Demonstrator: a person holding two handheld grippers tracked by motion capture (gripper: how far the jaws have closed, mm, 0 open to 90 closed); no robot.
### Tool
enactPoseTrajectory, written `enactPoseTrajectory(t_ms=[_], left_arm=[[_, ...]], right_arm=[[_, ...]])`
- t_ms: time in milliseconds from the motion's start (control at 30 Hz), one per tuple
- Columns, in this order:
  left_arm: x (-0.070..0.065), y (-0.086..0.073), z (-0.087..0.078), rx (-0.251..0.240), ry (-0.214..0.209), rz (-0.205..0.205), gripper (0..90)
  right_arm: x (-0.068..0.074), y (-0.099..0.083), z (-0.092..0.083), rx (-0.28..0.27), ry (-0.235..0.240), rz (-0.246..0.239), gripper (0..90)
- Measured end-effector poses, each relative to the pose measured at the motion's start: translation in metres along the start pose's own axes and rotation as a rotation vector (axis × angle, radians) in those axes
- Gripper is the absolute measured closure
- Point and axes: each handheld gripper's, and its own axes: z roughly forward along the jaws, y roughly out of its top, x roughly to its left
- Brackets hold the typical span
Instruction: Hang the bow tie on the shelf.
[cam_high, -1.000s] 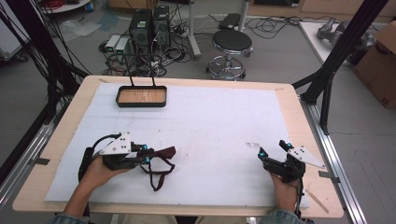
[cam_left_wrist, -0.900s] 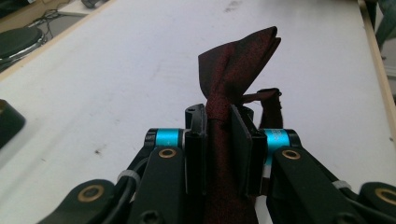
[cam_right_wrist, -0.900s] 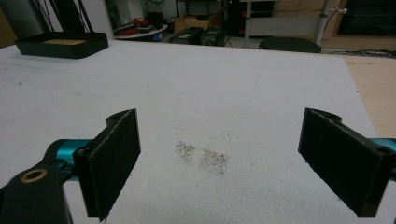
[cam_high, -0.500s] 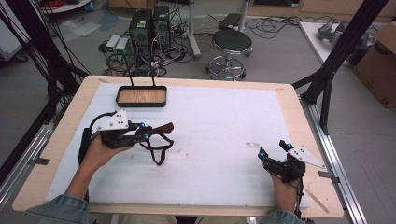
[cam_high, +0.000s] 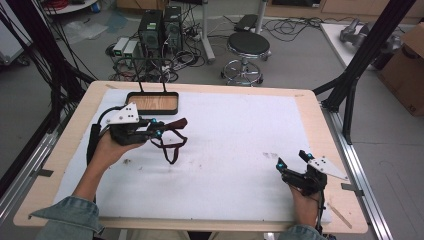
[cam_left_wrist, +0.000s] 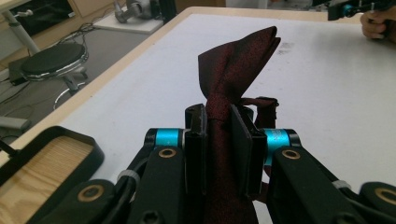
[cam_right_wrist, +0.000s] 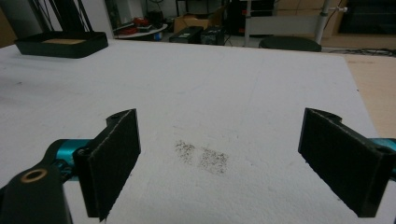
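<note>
A dark red bow tie (cam_high: 172, 131) with a hanging strap loop is lifted off the white table cover (cam_high: 235, 130), and my left gripper (cam_high: 156, 126) is shut on it. Seen from the left gripper view, the bow tie (cam_left_wrist: 233, 74) sticks up from between the two black pads (cam_left_wrist: 196, 140), which press on its middle. My right gripper (cam_high: 290, 161) rests low at the table's front right with its jaws wide open. In the right gripper view the gap of my right gripper (cam_right_wrist: 219, 154) holds nothing, and a grey smudge (cam_right_wrist: 201, 156) lies on the cover.
A black tray with a wooden bottom (cam_high: 152, 102) stands at the back left of the table, just beyond my left gripper. Black frame posts (cam_high: 350, 75) rise at the right edge. A stool (cam_high: 247, 47) and computer cases stand on the floor behind.
My left hand has lifted the bow tie and carried it toward the back of the table, nearer the tray. The right hand has kept still.
</note>
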Motion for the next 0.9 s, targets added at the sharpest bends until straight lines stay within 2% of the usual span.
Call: enactPoseTrajectory(t_ms=[333,700,900], left_arm=[[0.018,0.017,0.002,-0.040,0.047,-0.015,76.0],[0.027,0.036,0.000,-0.067,0.082,0.004,76.0],[0.034,0.044,0.001,-0.089,0.118,0.009,76.0]], right_arm=[[0.000,0.000,0.000,0.002,0.001,0.002,11.9],[0.000,0.000,0.000,0.005,0.000,0.001,11.9],[0.000,0.000,0.000,0.005,0.001,0.000,11.9]])
